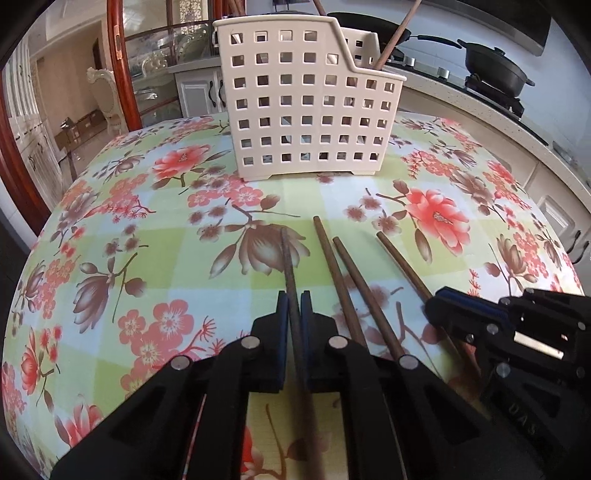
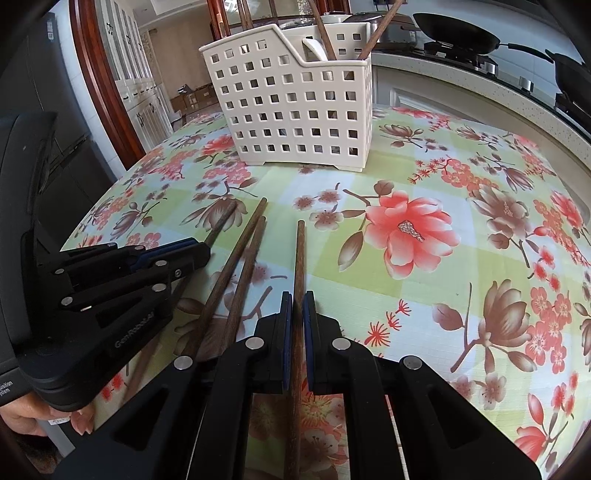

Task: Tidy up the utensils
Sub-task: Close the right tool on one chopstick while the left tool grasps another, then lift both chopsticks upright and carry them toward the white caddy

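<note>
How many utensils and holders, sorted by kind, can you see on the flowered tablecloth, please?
Chopsticks lying on the cloth: 4, namely the left-held chopstick, two loose chopsticks and the right-held chopstick
Chopsticks standing in the holder: at least 2
White spoon in the holder: 1
Holder: 1
Total: at least 8

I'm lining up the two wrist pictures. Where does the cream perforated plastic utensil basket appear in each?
Left wrist view: cream perforated plastic utensil basket, top centre, beyond the four brown wooden chopsticks.
Right wrist view: basket, top, left of centre.
Shared landmark: floral tablecloth's big red flower, nearer than the basket, to its right.
</note>
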Demonstrator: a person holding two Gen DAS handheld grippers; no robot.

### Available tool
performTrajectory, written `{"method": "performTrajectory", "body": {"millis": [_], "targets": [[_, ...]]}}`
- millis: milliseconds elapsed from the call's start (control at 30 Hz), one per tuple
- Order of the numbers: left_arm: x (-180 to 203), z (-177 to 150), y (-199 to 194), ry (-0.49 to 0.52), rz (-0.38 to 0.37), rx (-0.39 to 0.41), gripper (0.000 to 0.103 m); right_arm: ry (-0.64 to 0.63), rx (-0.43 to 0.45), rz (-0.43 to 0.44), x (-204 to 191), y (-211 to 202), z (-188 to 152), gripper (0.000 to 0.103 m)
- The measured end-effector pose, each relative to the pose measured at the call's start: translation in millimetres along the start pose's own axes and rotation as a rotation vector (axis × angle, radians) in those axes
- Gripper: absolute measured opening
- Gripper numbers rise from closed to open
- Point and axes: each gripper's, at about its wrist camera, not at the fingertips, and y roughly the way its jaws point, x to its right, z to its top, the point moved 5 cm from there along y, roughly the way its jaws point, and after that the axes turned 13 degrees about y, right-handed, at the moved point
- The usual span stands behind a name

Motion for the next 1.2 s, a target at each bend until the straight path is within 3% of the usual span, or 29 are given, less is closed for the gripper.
{"method": "performTrajectory", "body": {"millis": [267,733,1200], "targets": [[-13,-2,-25,-0.021,-0.038,0.090,0.006,0.002,0.047,-0.004,1,-10,4,0.006],[-25,17,-92,-0.004,0.005,0.260,0.006,-0.025,0.198,0.048,-22,-60,26,0.006],[-31,24,-139,0.005,0.038,0.370,0.006,-0.064,0.305,0.058,-35,-100,38,0.006]]}}
